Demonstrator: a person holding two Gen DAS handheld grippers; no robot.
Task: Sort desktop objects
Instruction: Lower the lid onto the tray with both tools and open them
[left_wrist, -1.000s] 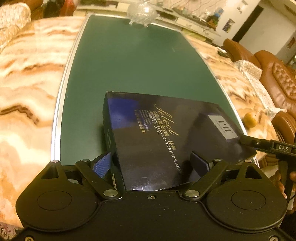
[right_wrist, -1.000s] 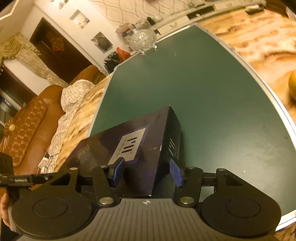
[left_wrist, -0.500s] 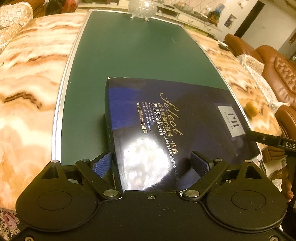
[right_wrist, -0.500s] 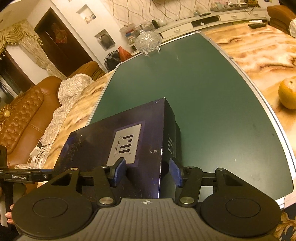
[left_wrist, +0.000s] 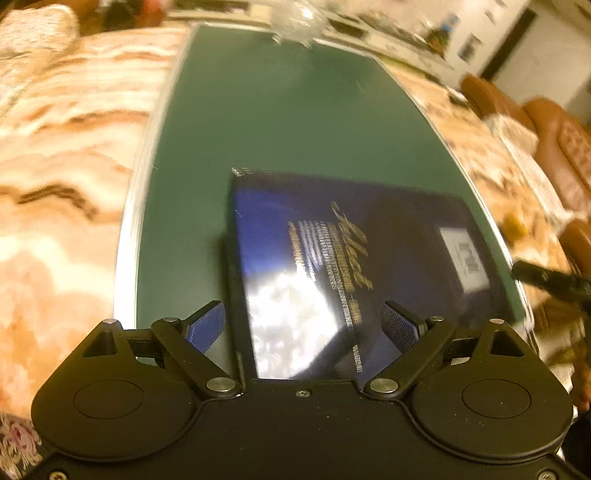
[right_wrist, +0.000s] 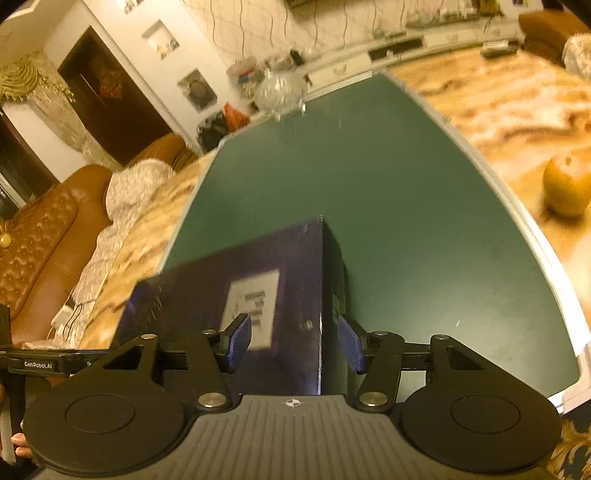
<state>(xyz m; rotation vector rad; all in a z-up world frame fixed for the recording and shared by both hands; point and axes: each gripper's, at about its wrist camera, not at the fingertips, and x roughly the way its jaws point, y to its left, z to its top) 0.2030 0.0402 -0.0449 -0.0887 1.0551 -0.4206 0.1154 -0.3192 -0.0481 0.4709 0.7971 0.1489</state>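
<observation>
Where the green mat (left_wrist: 295, 122) meets its near edge, a dark blue box (left_wrist: 369, 258) lies flat on it, its far left corner pointing up the mat and its right end running close to the mat's silver-trimmed right edge. In the left wrist view the left gripper (left_wrist: 304, 325) has its jaws spread wide; one blue pad (left_wrist: 205, 325) sits just off the box's left side with a gap showing, while the other hangs over the glossy lid. Gold lettering and a pale label (left_wrist: 463, 258) show on the lid, though motion blur makes them unreadable. From the right wrist view the right gripper (right_wrist: 295, 343) straddles the box's right-hand corner edge, its pads close to the lid and the end face; whether they press the cardboard I cannot tell, but the jaws stand apart. A cut-glass bowl (right_wrist: 282, 90) stands at the mat's far edge. An orange (right_wrist: 567, 184) rests on the marble table (right_wrist: 498, 99) beyond the mat's right edge. Brown leather seating (right_wrist: 33, 236) lies off the table's far side.
</observation>
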